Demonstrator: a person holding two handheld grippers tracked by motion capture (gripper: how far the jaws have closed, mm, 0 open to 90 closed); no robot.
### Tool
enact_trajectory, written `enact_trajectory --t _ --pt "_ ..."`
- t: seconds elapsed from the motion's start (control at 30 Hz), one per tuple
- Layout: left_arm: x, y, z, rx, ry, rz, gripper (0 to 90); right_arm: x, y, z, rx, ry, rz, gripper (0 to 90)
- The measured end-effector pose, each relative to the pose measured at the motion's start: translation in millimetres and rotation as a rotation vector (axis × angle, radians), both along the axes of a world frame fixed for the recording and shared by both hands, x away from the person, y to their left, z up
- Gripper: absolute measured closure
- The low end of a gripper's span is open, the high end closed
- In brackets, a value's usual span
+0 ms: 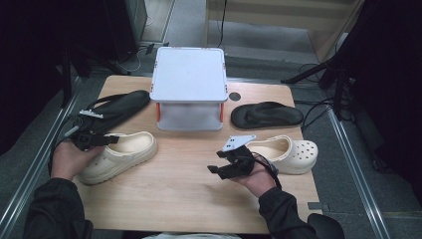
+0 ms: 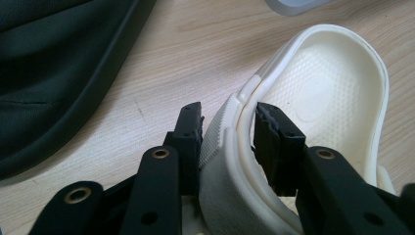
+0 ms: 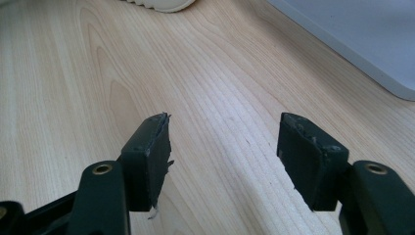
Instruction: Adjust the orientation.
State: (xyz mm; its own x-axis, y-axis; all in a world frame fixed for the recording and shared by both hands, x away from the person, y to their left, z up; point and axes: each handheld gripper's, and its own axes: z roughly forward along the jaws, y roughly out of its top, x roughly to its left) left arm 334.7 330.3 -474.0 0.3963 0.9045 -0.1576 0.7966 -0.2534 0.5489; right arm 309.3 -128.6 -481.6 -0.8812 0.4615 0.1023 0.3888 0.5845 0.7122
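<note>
A cream clog [image 1: 127, 152] lies on the left of the wooden table [image 1: 189, 204], its toe toward the front left. My left gripper [image 1: 113, 141] is shut on its side wall near the heel: in the left gripper view, one jaw presses the ribbed outside and the other the inner rim of the clog [image 2: 323, 83], with the gripper [image 2: 227, 117] straddling the wall. The matching clog [image 1: 291, 152] lies at the right. My right gripper [image 1: 216, 162] hovers open over bare wood just left of it, and nothing is between its jaws [image 3: 226, 127].
A white step stool [image 1: 189, 74] with orange fittings stands at the back middle; its edge [image 3: 352, 34] lies ahead of the right gripper. A black sandal [image 1: 119, 107] lies behind the left clog [image 2: 49, 63], and another black sandal [image 1: 266, 114] lies at the back right.
</note>
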Motion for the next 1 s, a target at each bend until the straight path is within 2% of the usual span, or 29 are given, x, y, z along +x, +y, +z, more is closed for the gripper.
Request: enact_trajectory --t 0.2,0.37,0.77,1.0 --pt "0.1 -0.8 1.7 0.007 -0.002 -0.008 69.7 0.5 -0.5 0.1 0.0 0.0 -0.003 37.5" --pt "-0.2 1.1 6.1 0.028 -0.001 0.011 75.3 0.6 -0.8 0.1 -0.002 -0.004 -0.003 37.5" --pt "-7.9 13.9 15.4 0.01 -0.005 0.027 77.6 1.6 -1.9 0.6 0.002 -0.001 -0.018 38.6" --pt "-16.1 10.5 36.7 -0.031 -0.032 0.011 77.6 2.1 -4.0 2.8 0.031 0.002 -0.031 39.0"
